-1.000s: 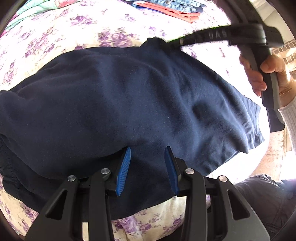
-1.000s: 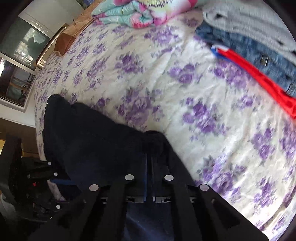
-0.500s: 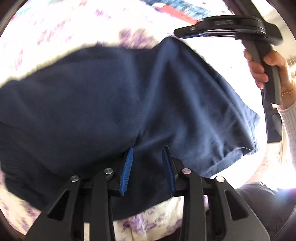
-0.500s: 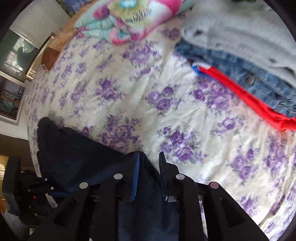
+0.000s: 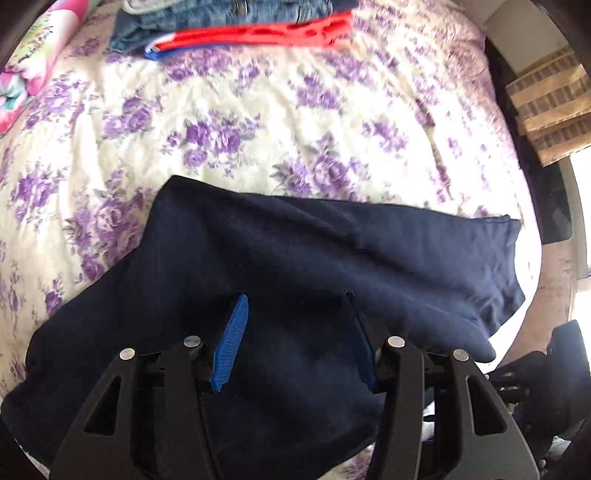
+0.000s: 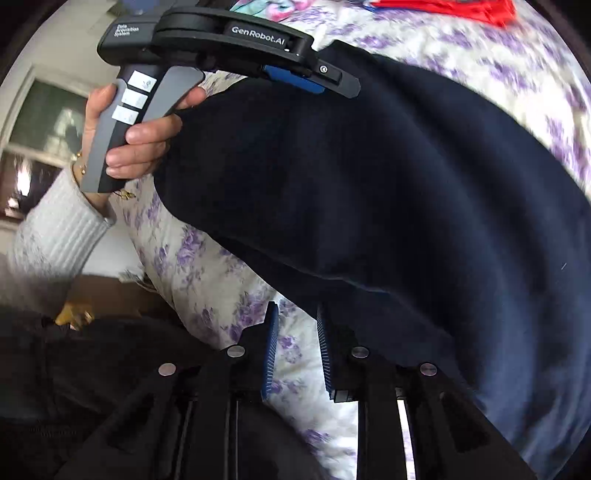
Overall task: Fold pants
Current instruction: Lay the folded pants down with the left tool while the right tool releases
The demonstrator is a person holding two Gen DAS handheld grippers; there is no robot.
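Note:
The navy pants lie folded over on the flowered bedspread. They also fill the right wrist view. My left gripper is open just above the near part of the pants, with cloth below its blue pads. It shows from the side in the right wrist view, held by a hand over the far end of the pants. My right gripper is open and empty over the bedspread, at the near edge of the pants.
A stack of folded clothes, jeans and a red garment, lies at the far side of the bed. A bright patterned item lies at the far left. The bed's edge runs along the right, with a wall and window beyond.
The right gripper let go of the pants' far corner, opened and swung back to the near edge. The left gripper opened wider and rose off the pants. The pants now lie flatter.

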